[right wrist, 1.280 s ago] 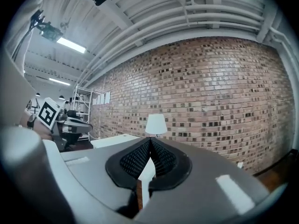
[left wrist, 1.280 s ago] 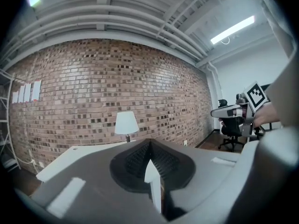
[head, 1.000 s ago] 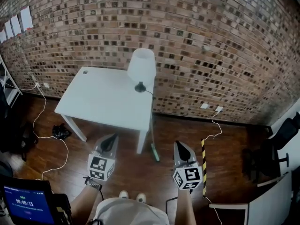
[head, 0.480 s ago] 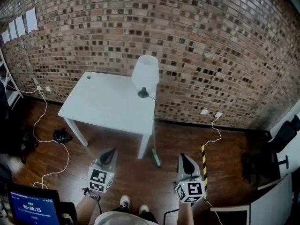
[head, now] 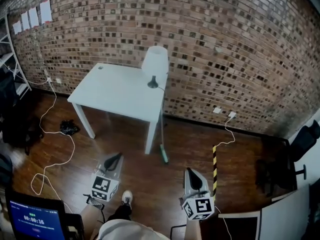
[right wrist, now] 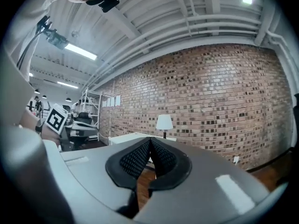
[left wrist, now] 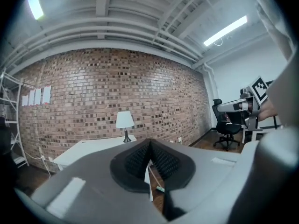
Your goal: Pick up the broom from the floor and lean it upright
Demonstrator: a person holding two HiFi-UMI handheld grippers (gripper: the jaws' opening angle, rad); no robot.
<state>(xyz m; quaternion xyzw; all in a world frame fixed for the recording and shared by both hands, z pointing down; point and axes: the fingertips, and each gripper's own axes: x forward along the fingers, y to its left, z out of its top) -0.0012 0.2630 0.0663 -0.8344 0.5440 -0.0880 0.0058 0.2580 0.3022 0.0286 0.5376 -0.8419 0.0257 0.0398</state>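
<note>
Red brick wall (head: 225, 44), dark wood floor (head: 145, 184). We note the slim green-headed broom (head: 163, 153) upright, head on the floor, apparently leaning on the white rectangular table (head: 115, 91) at its corner; the handle is too thin to confirm contact. Left gripper (head: 116, 157) and right gripper (head: 190, 173) hang well apart from it, jaws together, empty. We judge the task done.

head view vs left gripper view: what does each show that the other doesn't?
Head view only: timer screen, striped post, the person's shoe. Left gripper view only: ceiling tube light, and the left hand-held gripper close up, jaws shut with nothing between. Both: brick wall, white table, lamp, broom leaning at the table.
</note>
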